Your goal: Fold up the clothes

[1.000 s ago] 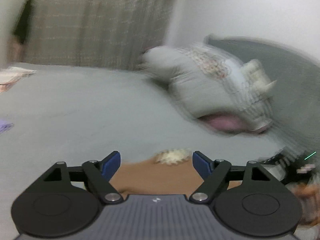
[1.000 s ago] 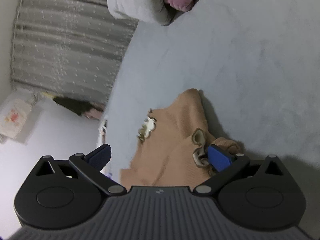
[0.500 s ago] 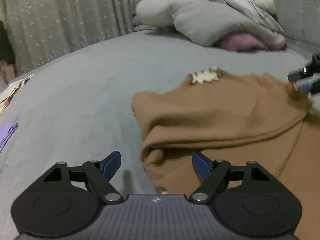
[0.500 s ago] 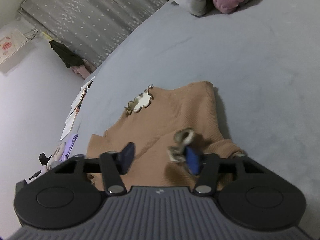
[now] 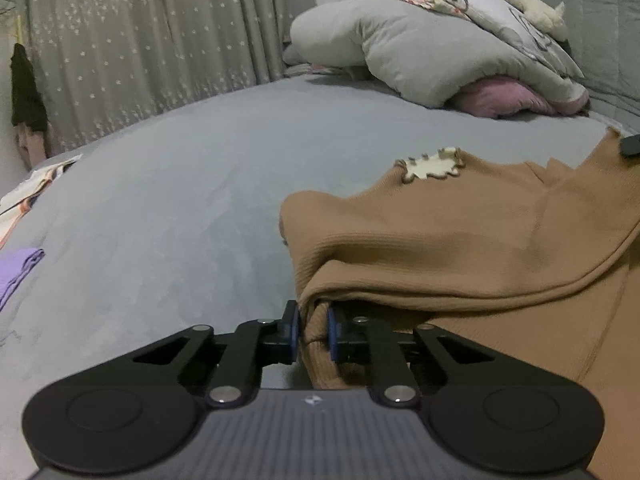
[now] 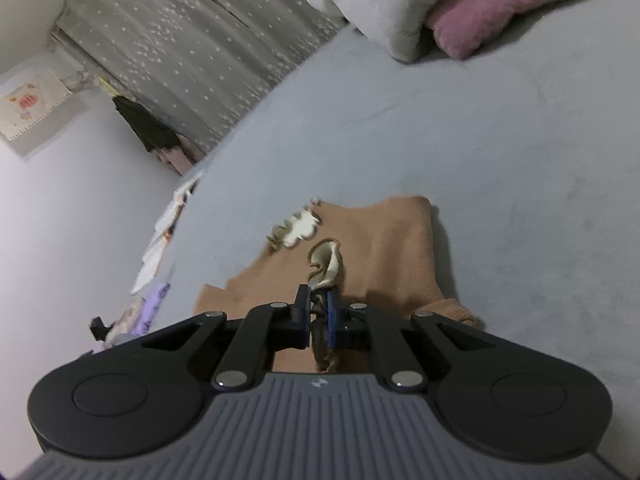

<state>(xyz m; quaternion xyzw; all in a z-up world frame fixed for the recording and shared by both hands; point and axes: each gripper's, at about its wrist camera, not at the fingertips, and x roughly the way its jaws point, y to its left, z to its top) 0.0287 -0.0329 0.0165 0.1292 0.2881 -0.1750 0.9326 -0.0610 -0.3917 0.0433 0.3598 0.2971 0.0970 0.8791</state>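
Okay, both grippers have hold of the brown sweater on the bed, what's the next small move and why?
Probably lift both together and draw them apart. The left gripper is shut on a bunched edge of the brown sweater, the right gripper on its cream-trimmed edge, and the sweater lies crumpled on the bed, so it needs spreading flat first.

You've got one brown sweater (image 5: 460, 240) with two cream patches, one (image 6: 298, 228) ahead of the right hand-held gripper (image 6: 319, 312), one pinched in it. One purple cloth (image 5: 18, 270) left of the left hand-held gripper (image 5: 312, 330). One pink pillow (image 5: 508, 98) far ahead.
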